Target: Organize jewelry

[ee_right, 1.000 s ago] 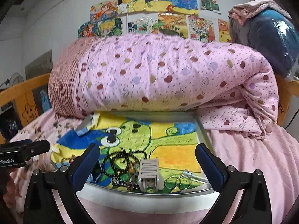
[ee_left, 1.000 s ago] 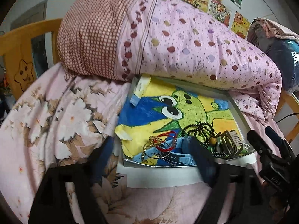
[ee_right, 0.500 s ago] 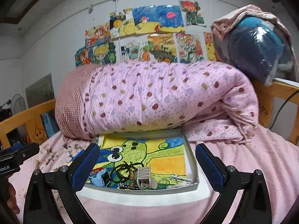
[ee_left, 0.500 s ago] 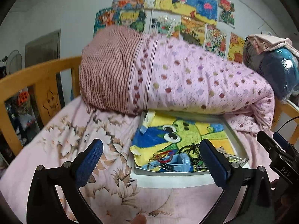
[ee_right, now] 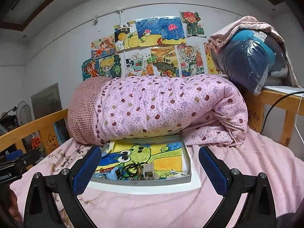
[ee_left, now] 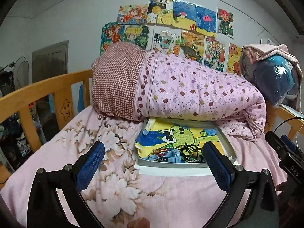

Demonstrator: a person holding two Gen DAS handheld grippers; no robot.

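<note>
Left wrist view: the left gripper (ee_left: 153, 153) has its jaws spread wide with nothing between them. The shallow tray (ee_left: 171, 165) of jewelry lies on the bed beyond the tips, nearer the right-hand jaw — black beads (ee_left: 187, 149) and a blue watch (ee_left: 173, 154) at its near edge.

Right wrist view: the right gripper (ee_right: 148, 157) is likewise agape and empty — the tray (ee_right: 144, 182) sits beyond and between its jaws.

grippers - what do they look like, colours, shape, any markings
Both match: the left gripper and right gripper each have a black plastic frame with silver screws and two long fingers faced with blue textured pads. Seen from the other camera, each body carries white lettering, "DAS" on the right one and "nRobot.AI" on the left one.
</note>
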